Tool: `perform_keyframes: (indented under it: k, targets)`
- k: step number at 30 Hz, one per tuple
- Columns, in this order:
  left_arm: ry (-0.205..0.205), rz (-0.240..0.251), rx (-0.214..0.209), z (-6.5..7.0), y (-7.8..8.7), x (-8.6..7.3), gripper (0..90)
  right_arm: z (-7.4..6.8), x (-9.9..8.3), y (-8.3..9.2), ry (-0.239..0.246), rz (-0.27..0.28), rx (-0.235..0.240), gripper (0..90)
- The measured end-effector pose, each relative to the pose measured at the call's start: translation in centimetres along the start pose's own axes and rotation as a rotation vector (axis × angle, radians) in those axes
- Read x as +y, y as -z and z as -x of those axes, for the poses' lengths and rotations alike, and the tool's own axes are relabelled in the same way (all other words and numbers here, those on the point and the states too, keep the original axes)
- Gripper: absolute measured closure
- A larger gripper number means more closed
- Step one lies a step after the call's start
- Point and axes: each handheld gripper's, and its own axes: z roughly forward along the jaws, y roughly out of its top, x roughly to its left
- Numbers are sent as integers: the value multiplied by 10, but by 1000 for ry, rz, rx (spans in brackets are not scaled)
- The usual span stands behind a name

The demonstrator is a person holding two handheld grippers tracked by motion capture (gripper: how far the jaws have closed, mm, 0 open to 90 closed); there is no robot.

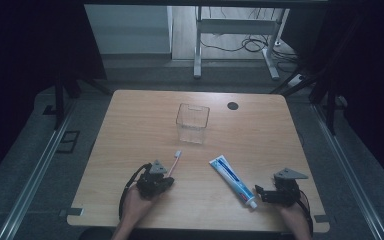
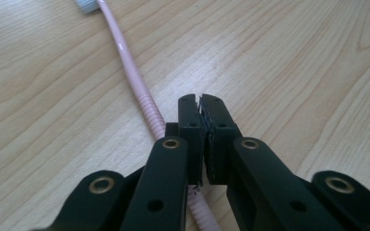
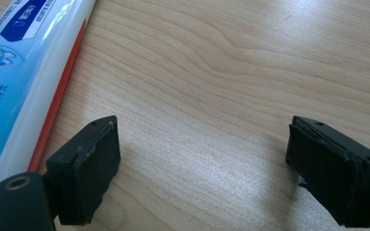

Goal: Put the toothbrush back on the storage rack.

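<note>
Left gripper [image 2: 203, 108] pressed shut on nothing, the slim pink plastic toothbrush [image 2: 134, 85] just beside its left jaw. Handle stretched away toward the clear square plastic container [image 1: 192, 123]. Right gripper [image 3: 202, 166] spread wide beside the blue-and-white toothpaste tube [image 3: 21, 77].

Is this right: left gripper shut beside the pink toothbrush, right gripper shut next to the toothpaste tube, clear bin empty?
One slip: the right gripper is open, not shut. The right gripper view shows its jaws wide apart over bare table, with the toothpaste tube beside its left jaw. The rest holds: left gripper shut beside the pink toothbrush, clear bin empty.
</note>
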Motion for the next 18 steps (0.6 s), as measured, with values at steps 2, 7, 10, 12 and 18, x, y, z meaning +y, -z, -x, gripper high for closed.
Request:
perform_keyframes:
  k: [2, 7, 10, 12, 18]
  targets:
    - [11, 2, 7, -3, 1, -1, 871, 0, 0, 0, 0, 0, 0, 116]
    - [31, 5, 21, -10, 5, -3, 870, 0, 0, 0, 0, 0, 0, 116]
    - [44, 6, 35, -16, 7, -4, 868, 0, 0, 0, -1, -1, 0, 116]
    - [59, 13, 37, -18, 9, -5, 867, 0, 0, 0, -2, -1, 0, 116]
    - [51, 31, 34, -17, 13, -3, 856, 0, 0, 0, 0, 0, 0, 116]
